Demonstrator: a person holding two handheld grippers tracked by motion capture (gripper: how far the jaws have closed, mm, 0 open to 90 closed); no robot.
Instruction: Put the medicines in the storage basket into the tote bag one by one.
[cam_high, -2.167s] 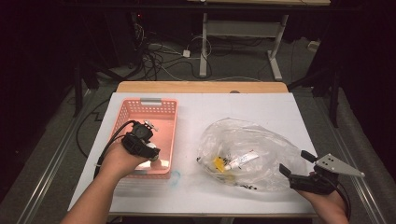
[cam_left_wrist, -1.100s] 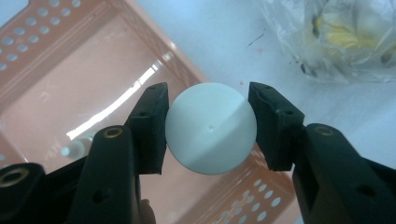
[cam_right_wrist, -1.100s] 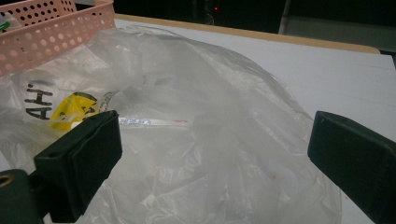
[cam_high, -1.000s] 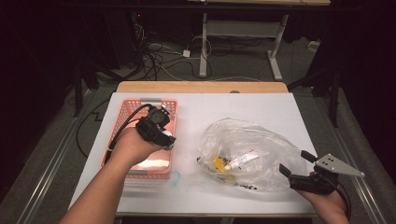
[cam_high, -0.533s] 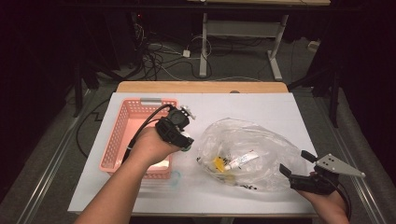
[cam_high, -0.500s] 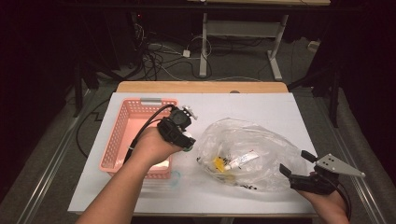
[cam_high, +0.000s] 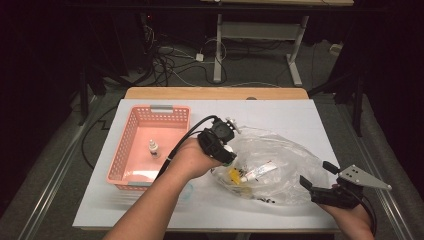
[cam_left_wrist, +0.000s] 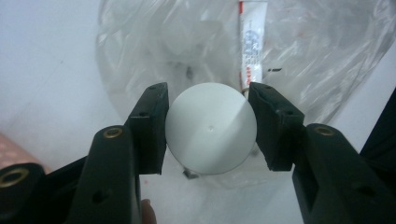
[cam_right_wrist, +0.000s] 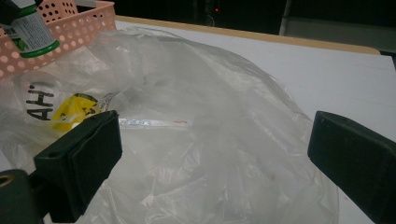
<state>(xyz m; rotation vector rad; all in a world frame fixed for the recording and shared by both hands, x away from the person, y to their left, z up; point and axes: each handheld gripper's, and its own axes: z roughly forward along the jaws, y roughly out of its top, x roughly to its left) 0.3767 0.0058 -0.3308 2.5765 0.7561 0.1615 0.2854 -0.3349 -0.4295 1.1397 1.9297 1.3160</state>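
High view, layout: clear crumpled plastic bag (cam_high: 270, 170) lies on the white worktop (cam_high: 280, 115); pink perforated plastic basket (cam_high: 131, 150) just beside the bag, on the side away from the right tool.
High view, left tool (cam_high: 220, 142): at the bag's basket-side edge, over its mouth, hand wrapped behind it.
High view, right tool (cam_high: 320, 184): low at the bag's opposite end, jaws spread toward the bag.
High view, basket contents: one small bottle (cam_high: 153, 148) standing inside.

Left gripper view, grip: left tool (cam_left_wrist: 208, 126) has its jaws closed against both sides of a round white cap (cam_left_wrist: 211, 128), seen end-on, directly above the bag.
Left gripper view, bag contents: a white printed tube (cam_left_wrist: 251, 42) lies inside the bag, beyond the cap.

Right gripper view, right tool (cam_right_wrist: 210, 140): jaws wide, nothing between them, the bag's film directly ahead.
Right gripper view, beside the bag: a green-based labelled bottle (cam_right_wrist: 30, 30) up at the basket side, held off the worktop; likely the capped item in the left tool.

Step, judged: an item looks freshly gripped at the bag's mouth, basket the probable destination.
Next move, judged: lift clear of the film, carry across to the basket, set down away from the small bottle; right tool could pin the bag.
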